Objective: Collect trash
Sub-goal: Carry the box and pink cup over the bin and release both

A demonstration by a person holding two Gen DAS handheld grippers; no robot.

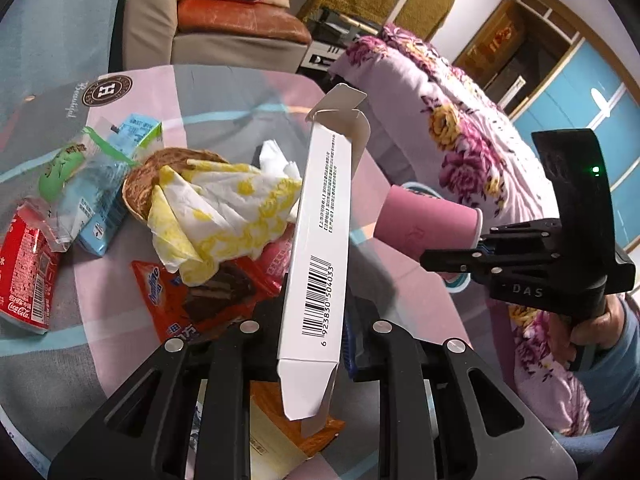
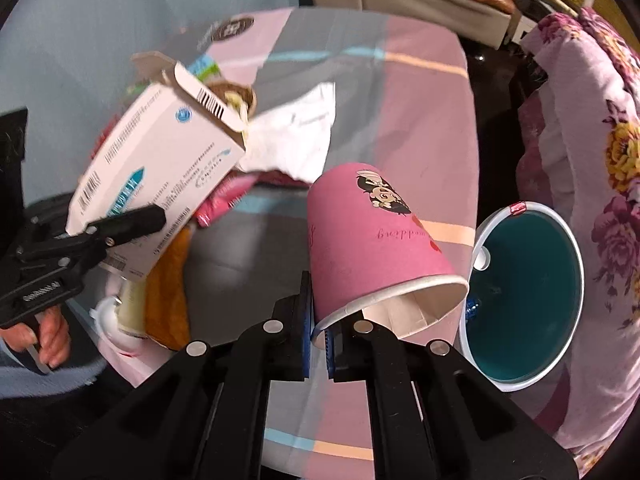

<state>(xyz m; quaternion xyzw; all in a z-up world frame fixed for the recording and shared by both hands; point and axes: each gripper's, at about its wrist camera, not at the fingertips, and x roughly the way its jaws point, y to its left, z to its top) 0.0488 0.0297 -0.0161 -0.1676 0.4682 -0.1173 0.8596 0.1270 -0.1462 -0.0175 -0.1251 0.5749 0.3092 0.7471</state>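
My left gripper [image 1: 316, 320] is shut on a long white cardboard box [image 1: 320, 248] with a barcode and holds it above the table; the box also shows in the right wrist view [image 2: 160, 176]. My right gripper [image 2: 318, 332] is shut on the rim of a pink paper cup [image 2: 372, 240], held on its side above the table; the cup also shows in the left wrist view [image 1: 424, 216]. A teal trash bin [image 2: 528, 296] with a white rim stands just right of the cup. Trash lies piled on the table: a yellow-patterned napkin [image 1: 224, 216], a red Coca-Cola can [image 1: 28, 276], a red snack wrapper [image 1: 192, 300].
The round table [image 2: 420, 120] has a pink, grey and blue cloth. A blue carton [image 1: 116, 184], a green packet [image 1: 60, 168] and a brown bowl [image 1: 140, 184] lie on it. A floral-covered bed [image 1: 460, 132] is to the right, a sofa [image 1: 232, 28] behind.
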